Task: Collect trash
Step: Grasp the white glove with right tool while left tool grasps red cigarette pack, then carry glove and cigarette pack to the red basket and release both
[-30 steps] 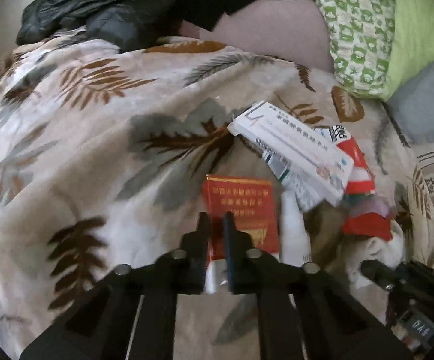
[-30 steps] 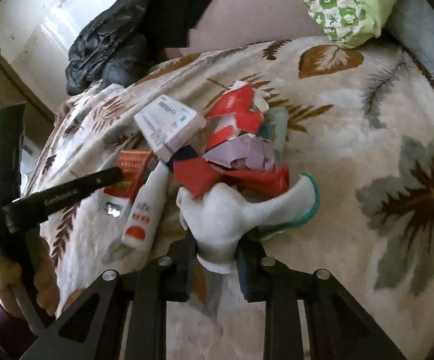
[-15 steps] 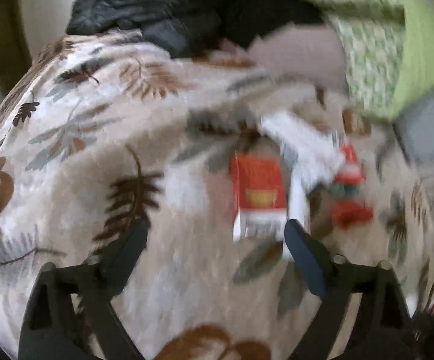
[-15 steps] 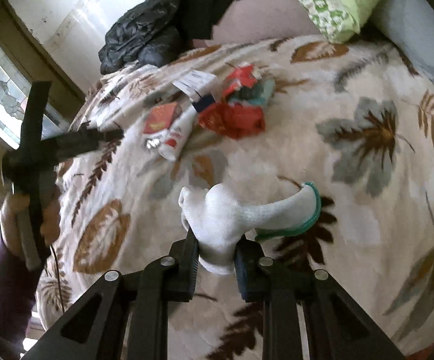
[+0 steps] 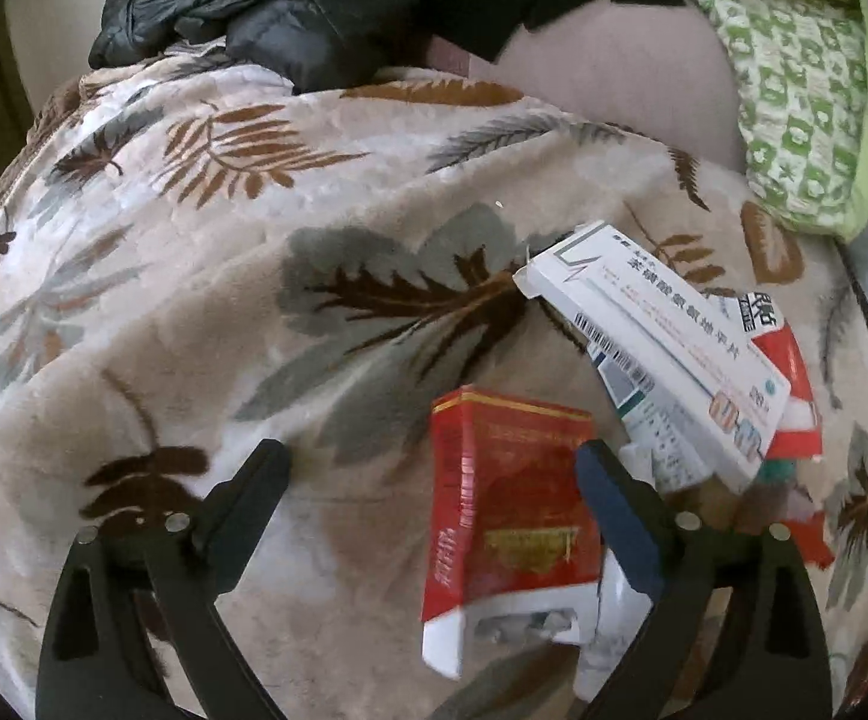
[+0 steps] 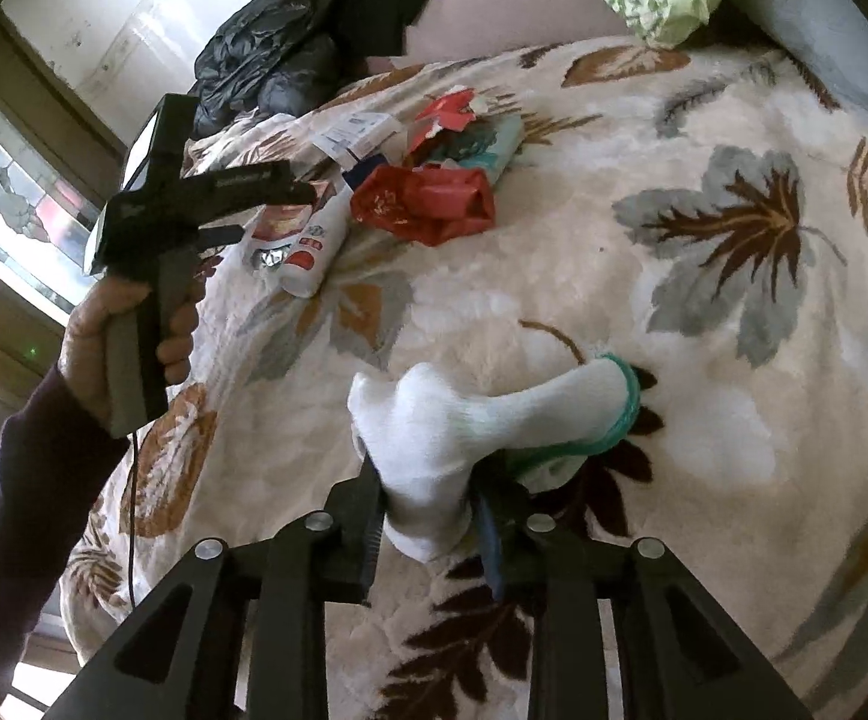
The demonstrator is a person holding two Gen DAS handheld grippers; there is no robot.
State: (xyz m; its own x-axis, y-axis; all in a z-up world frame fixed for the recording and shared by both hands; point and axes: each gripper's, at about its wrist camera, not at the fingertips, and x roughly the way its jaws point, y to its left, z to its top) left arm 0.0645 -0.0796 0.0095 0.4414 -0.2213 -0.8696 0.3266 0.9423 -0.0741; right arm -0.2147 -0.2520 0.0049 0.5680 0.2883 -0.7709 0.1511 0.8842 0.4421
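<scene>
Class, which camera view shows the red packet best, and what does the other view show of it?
The left wrist view: the red packet fills the foreground, its gold emblem and white end plain. In the right wrist view the red packet is small and far off, partly hidden behind the left tongs and beside a white bottle.

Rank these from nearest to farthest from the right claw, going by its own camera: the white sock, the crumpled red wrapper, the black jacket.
1. White sock: between the right claw's fingers, low centre.
2. Crumpled red wrapper: mid-bed, in the trash pile.
3. Black jacket: far end, upper left.
</scene>
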